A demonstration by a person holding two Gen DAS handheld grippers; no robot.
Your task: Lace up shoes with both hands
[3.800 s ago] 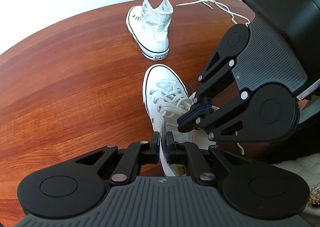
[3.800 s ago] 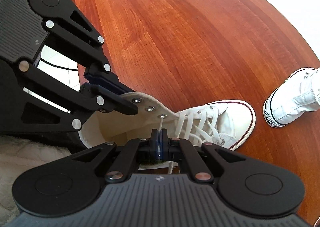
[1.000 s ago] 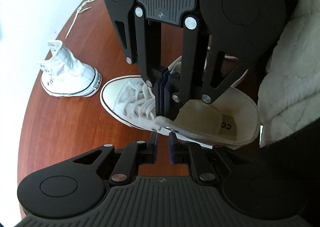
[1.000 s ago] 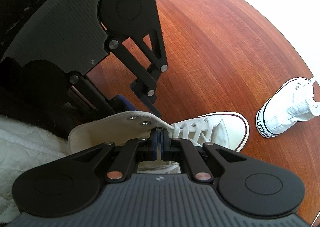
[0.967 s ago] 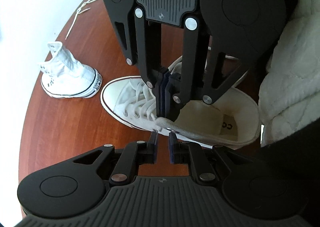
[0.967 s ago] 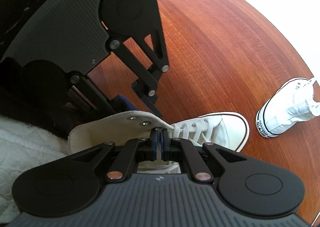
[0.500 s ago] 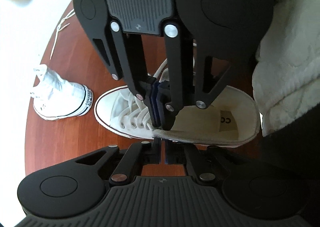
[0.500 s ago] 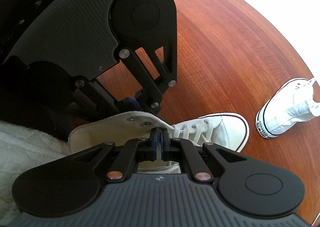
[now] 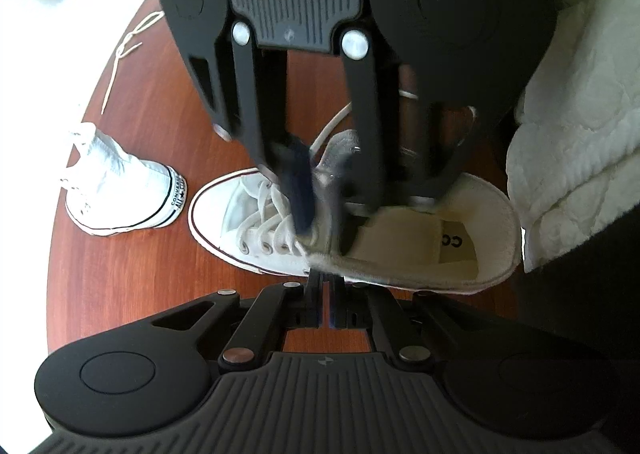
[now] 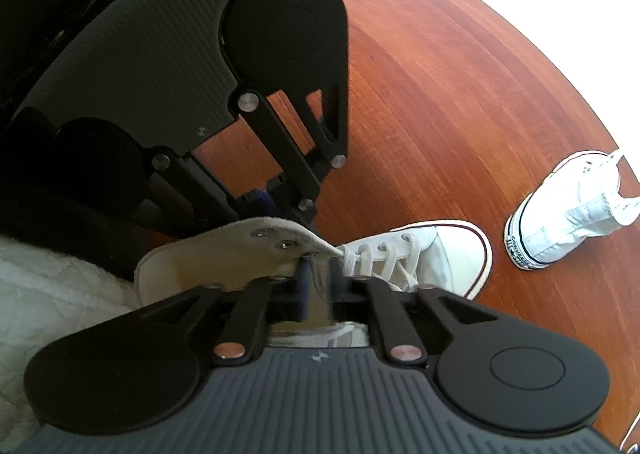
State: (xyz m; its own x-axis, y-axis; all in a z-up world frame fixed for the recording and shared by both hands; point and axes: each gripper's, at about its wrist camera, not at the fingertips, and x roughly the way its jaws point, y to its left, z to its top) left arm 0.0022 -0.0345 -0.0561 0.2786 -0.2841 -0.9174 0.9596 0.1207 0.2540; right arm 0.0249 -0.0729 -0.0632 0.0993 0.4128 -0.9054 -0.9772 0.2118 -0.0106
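Two grippers over a white high-top shoe [image 9: 256,230] near the desk [image 10: 440,74] edge closest to the person.

Inside the shoe's open collar: only a cream insole with a cut-off printed label. Left gripper [image 9: 325,296] clenched at the near eyelet flap; whether lace is pinched there, impossible to tell. Right gripper [image 10: 316,286] blurred, jaws just been opening and now parted over the tongue [image 9: 334,158], with tongue fabric between them but not pressed. Lace [image 9: 276,214] threaded through the lower eyelets, loose ends hidden behind the right gripper. Second shoe [image 9: 120,190] unlaced, well apart toward the desk's far edge, partly cropped in the right wrist view. Loose lace [image 9: 128,46] at the desk rim. White quilted sleeve [image 9: 572,134] alongside.
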